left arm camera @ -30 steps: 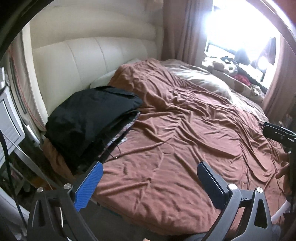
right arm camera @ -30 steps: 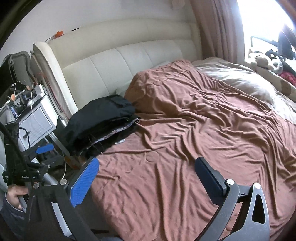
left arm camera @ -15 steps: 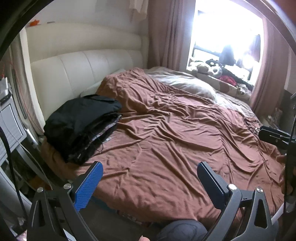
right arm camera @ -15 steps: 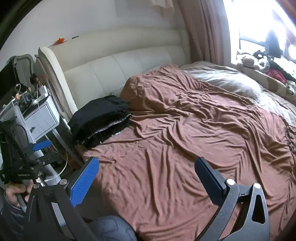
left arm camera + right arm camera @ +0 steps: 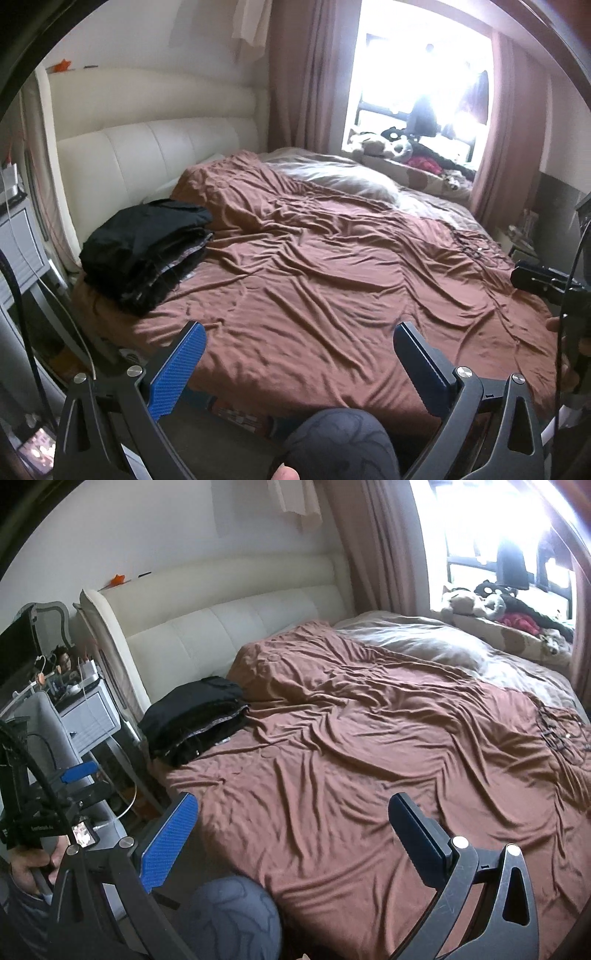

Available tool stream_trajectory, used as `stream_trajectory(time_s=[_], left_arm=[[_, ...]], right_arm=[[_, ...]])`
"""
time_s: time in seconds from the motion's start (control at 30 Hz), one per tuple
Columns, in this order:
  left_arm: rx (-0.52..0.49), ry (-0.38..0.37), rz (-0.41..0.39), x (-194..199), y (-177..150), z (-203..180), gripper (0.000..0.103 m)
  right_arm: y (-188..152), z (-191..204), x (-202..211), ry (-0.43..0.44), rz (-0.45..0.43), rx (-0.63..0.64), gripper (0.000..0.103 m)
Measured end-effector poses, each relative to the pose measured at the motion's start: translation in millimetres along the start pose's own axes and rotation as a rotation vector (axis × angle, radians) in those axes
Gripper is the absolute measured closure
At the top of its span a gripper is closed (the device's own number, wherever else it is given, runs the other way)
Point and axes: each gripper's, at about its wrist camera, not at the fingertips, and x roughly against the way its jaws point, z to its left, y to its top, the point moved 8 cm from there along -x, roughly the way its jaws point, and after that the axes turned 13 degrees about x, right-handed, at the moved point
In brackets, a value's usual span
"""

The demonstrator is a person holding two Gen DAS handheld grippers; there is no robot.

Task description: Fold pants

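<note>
A stack of folded dark pants (image 5: pixel 147 243) (image 5: pixel 195 718) lies on the bed's left corner, by the cream headboard (image 5: pixel 155 155) (image 5: pixel 229 627). My left gripper (image 5: pixel 299 332) is open and holds nothing; it hovers off the near edge of the brown blanket (image 5: pixel 332 288), well back from the stack. Equally open and holding nothing, my right gripper (image 5: pixel 293 806) stands above the blanket's (image 5: pixel 369 746) near edge. In the right wrist view the left gripper shows at the left edge in a hand; in the left wrist view the right one shows at the right edge.
A grey nightstand (image 5: pixel 88 716) with clutter stands left of the bed. Pillows (image 5: pixel 332 177) lie at the far side, soft toys (image 5: pixel 384 146) on the window ledge. A person's knee (image 5: pixel 340 443) (image 5: pixel 229 915) is at the bottom, just before the bed's edge.
Both grippers have drawn back and up from the bed; the folded stack now looks smaller and farther away, and the person's knee has come into view below.
</note>
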Motion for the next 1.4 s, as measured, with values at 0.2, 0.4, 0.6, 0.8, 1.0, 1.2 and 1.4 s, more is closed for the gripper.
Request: stream_trajectory(time_s=[0.2,0.4,0.6,0.8,1.0,1.2,1.4], left_arm=[[-0.029,-0.004,-0.013,27.8,-21.6,-19.7,0.001],[-0.034,-0.039,-0.016,49.4,-41.4,-33.5,0.001],[-0.051,-0.080,-0.045,77.4,-61.2,-47.8,0.001],[-0.055,-0.117,-0.078,103.1,-75.6,-54.6,0.001],[-0.056,-0.134,-0.114,124.7,-88.7,-55.9,0.001],[-0.033,-0.125,-0.142,131.0,-99.7,-51.3,0.001],[-0.027,-0.121,-0.148,130.8,-106.0,-51.5,0.001]], right_arm=[[-23.8,0.9,40.5,-0.031,-0.018,-0.031,0.000],[-41.2,13.6,77.6,-0.069,-0.036,-0.020,0.000],[-63.3,29.2,112.0,-0.100,-0.052,-0.029,0.000],[-86.1,41.0,133.9,-0.139,-0.057,-0.027,0.000],[-104.4,49.7,148.8,-0.205,-0.070,-0.027,0.000],[-119.1,61.3,156.7,-0.229,-0.086,-0.034,0.000],[-130.8,69.4,155.6,-0.243,-0.089,-0.035,0.000]])
